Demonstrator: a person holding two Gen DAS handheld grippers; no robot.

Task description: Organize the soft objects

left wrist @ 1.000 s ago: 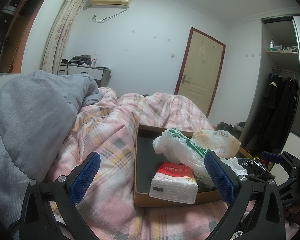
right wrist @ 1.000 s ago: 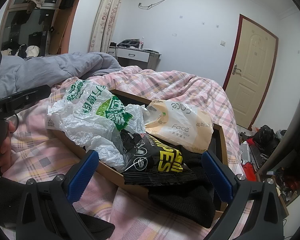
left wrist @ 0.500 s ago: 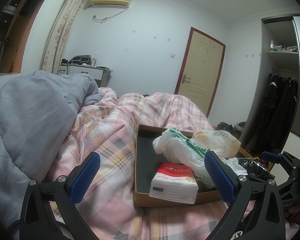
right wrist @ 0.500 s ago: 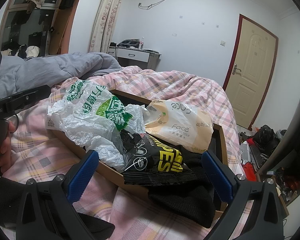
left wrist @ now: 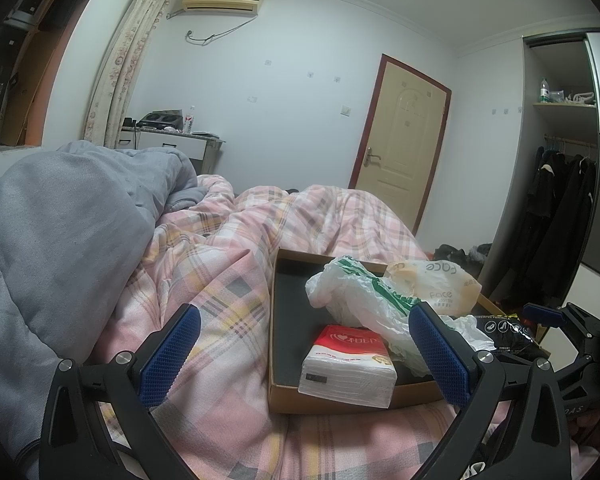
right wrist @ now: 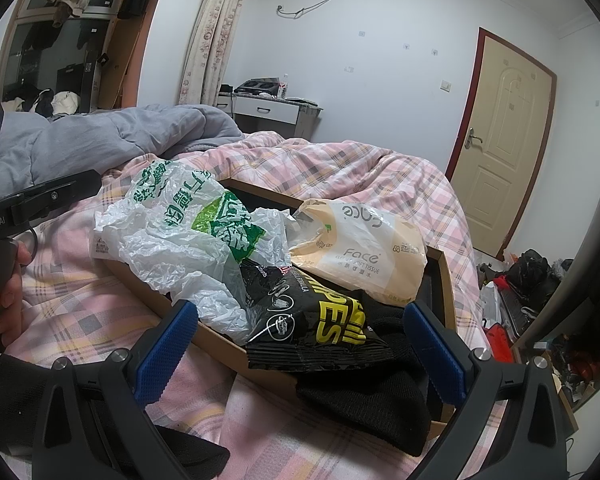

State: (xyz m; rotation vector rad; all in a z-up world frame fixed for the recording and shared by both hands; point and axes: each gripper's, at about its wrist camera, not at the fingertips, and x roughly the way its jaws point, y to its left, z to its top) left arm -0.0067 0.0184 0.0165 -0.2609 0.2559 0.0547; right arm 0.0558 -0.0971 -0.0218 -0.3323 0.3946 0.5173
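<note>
Hovering spread wide over the near edge of the box, the left gripper (left wrist: pixel 304 350) carries nothing; its blue pads (left wrist: pixel 168 354) stand well apart. The right gripper (right wrist: pixel 300 352), likewise spread wide and bare, hangs just short of the box's near corner.

Contents, cardboard box (left wrist: pixel 274 312), resting on the pink plaid quilt (left wrist: pixel 228 280):
- red-and-white tissue pack (left wrist: pixel 348 364), against the near wall;
- crumpled white-and-green plastic bag (right wrist: pixel 188 232), spilling over the left rim;
- beige "Face" tissue pack (right wrist: pixel 364 252), toward the far side;
- black-and-yellow wipes packet (right wrist: pixel 312 324), overhanging the near rim;
- black knit item (right wrist: pixel 364 396), draped across the near corner, partly outside.

Progress, as judged: the soft things appear gathered into the box, but loosely heaped; bag, packet and knit item need tucking or straightening inside. One further dark fabric piece (right wrist: pixel 184 452) lies on the quilt below the right gripper and may remain to be placed.

View differences: the left wrist view alone shows the red-and-white pack and the bare dark floor of the box's left half. The right wrist view alone shows the knit item, the full wipes packet, and a hand (right wrist: pixel 4 304) on the left gripper's handle. A grey duvet (left wrist: pixel 60 216) lies beyond, in both.
</note>
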